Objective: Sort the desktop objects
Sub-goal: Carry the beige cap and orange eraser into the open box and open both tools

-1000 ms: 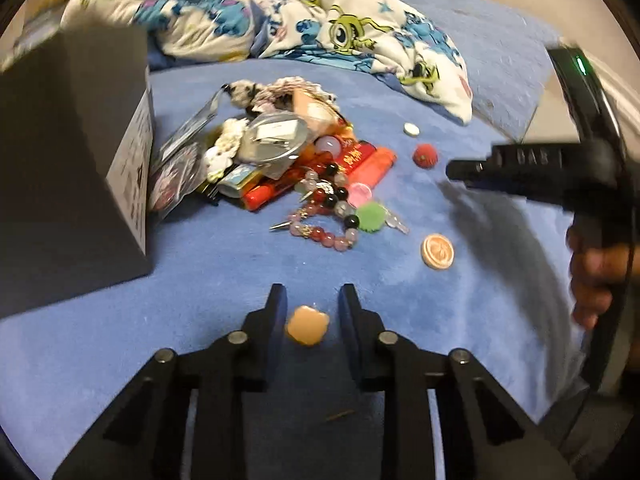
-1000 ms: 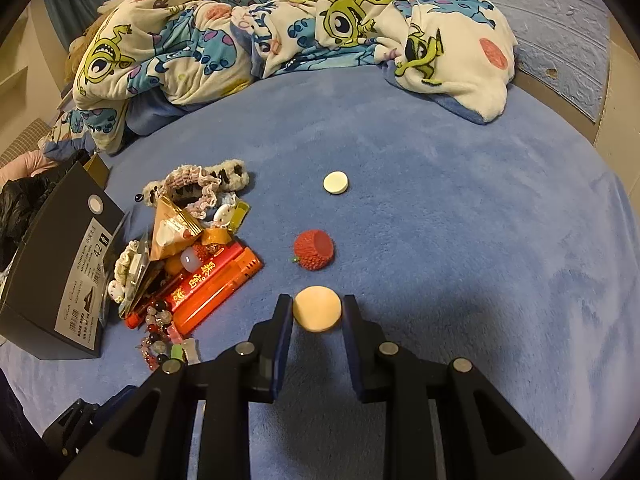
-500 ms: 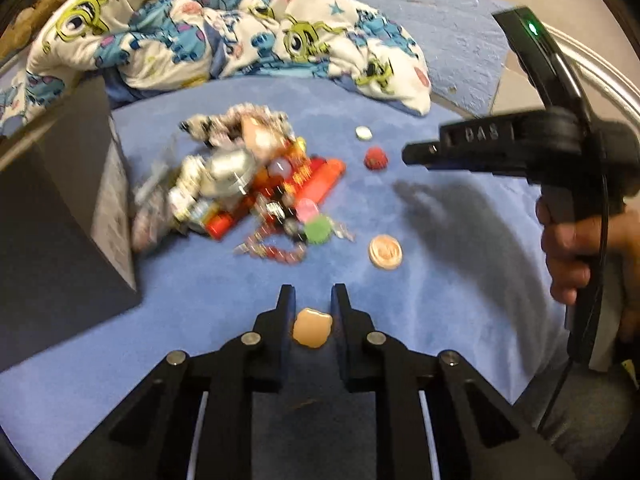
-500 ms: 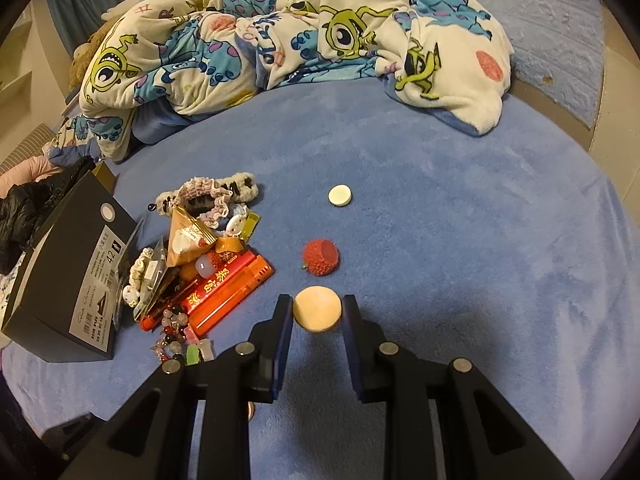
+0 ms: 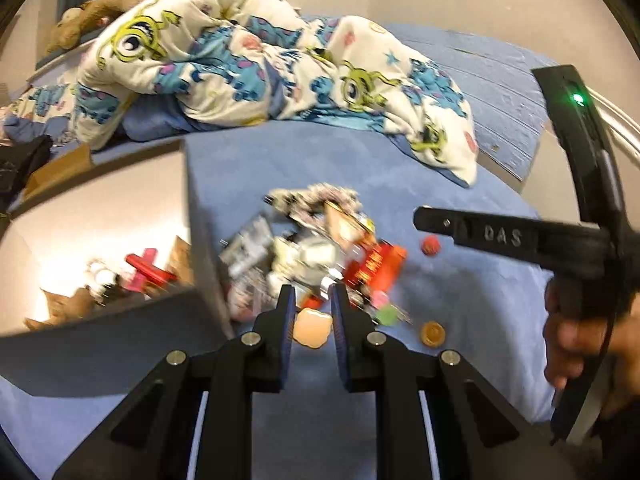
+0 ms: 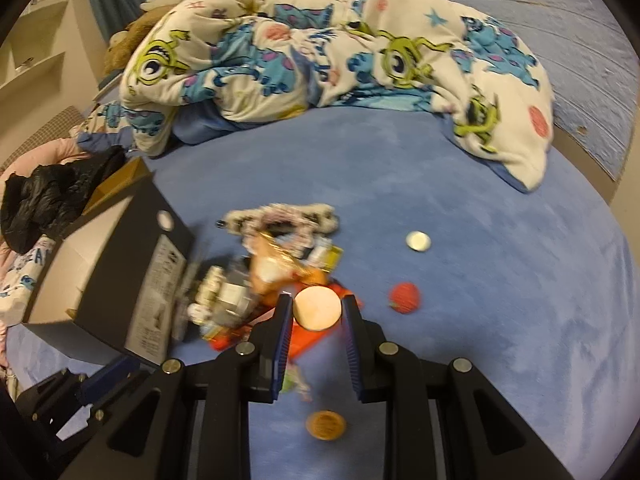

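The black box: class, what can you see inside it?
Inside the black box, the left wrist view shows a red and pink item and blurred small things. Its near wall covers the rest.

Dim warm indoor light, strong fisheye bending at edges, heavy motion blur mid-frame.

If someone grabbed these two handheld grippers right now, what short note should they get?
Left gripper: shut on a small peach piece, held above the blue bedspread.
Right gripper: shut on a round cream disc.
Black box: open at left, some items already inside.
Left to sort: the mixed pile, red ball, white disc, orange disc.
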The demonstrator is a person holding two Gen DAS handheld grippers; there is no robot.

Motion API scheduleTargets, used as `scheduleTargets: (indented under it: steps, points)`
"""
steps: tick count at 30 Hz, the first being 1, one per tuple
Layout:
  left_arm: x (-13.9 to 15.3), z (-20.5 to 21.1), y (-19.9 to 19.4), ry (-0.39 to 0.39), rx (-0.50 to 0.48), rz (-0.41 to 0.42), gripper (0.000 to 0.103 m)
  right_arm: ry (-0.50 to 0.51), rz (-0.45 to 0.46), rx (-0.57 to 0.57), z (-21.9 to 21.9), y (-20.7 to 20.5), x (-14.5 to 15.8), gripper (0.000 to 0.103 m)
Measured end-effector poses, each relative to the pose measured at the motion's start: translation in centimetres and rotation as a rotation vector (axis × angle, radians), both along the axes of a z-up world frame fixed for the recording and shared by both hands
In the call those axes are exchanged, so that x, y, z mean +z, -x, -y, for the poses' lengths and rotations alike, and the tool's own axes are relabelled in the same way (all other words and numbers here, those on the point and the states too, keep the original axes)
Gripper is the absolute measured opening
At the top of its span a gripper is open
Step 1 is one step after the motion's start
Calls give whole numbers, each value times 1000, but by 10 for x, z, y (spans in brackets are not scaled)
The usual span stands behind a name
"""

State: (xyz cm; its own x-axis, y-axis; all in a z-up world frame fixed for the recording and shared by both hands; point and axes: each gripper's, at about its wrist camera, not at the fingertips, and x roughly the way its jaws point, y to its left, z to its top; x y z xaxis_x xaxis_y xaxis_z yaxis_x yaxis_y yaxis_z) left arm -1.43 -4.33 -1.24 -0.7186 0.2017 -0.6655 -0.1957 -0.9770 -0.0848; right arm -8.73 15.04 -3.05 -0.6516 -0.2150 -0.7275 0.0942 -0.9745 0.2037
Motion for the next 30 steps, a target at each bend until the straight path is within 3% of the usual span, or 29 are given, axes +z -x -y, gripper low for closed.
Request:
scheduleTargets:
  steps: [8,15,22,30]
  points:
    - [38,49,4,4,95,-44,19,2,-31,67,50,7,33,25]
    - [58,117,-1,15,204,-69,19,-1,-68,164,114,6,58,25]
    - [53,180,-7,30,305,-50,19,23,-82,273,181,2,73,25]
    - [37,194,-8,30,314,-28,19,14,-49,343,226,-4,60,25]
